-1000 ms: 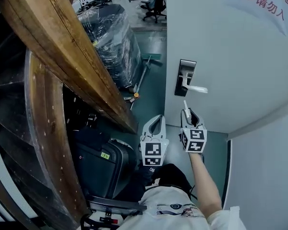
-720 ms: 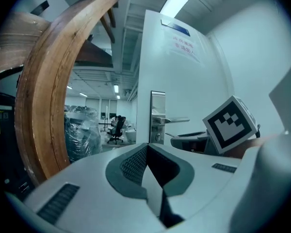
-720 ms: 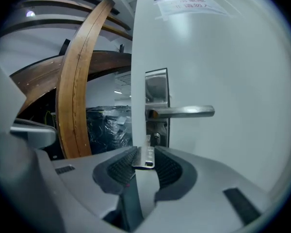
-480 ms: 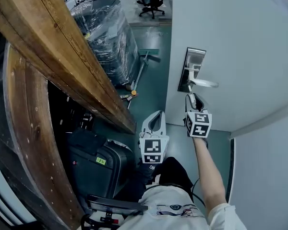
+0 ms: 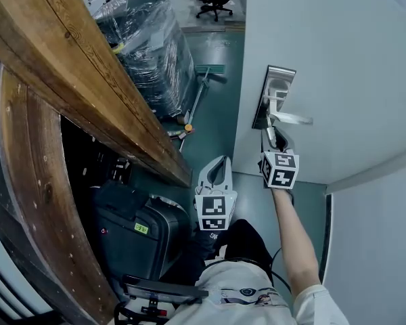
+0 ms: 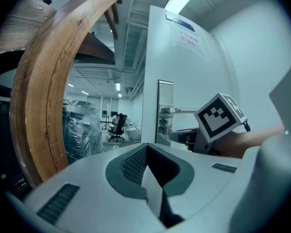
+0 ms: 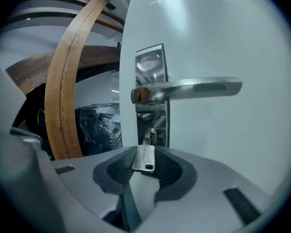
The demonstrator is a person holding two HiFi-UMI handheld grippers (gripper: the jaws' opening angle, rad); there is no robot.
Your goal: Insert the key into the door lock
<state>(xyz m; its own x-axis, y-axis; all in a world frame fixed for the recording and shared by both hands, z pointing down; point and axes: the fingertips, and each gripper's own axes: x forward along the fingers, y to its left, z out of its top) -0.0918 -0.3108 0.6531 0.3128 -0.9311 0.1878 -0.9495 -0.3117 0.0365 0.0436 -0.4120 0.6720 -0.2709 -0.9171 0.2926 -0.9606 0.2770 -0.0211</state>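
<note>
- Head view: the right tool (image 5: 272, 138) is raised to the white door (image 5: 338, 73), its tips just under the silver metal lever handle (image 5: 292, 118) and against the lower part of the tall silver metal lock plate (image 5: 276, 95).
- The left tool (image 5: 219, 165) hangs lower and well apart from the door, above the green floor (image 5: 220, 127).
- A black hard-shell suitcase (image 5: 139, 232) stands closed at lower left, so its contents cannot be seen.
- Beyond the broad curved brown wooden beam (image 5: 74, 66), a tall stack is sealed in clear plastic wrap (image 5: 152, 49); what it holds is only a dark mass.
- Left gripper view: the left tool's (image 6: 145, 153) ribbed grey pads are pressed together with nothing between them.
- The right tool's marker cube (image 6: 219, 116) shows at the right, close to the lock plate (image 6: 165, 111).
- The wrapped stack (image 6: 77, 130) stands past the wooden beam (image 6: 41, 96).
- Right gripper view: the right tool (image 7: 144, 165) pinches a flat silver metal key (image 7: 145, 156) by its head, blade pointing at the door.
- The key's tip meets the round lock cylinder (image 7: 150, 136) low on the lock plate (image 7: 152, 69), below the lever handle (image 7: 189, 89); how far it has gone in I cannot tell.
</note>
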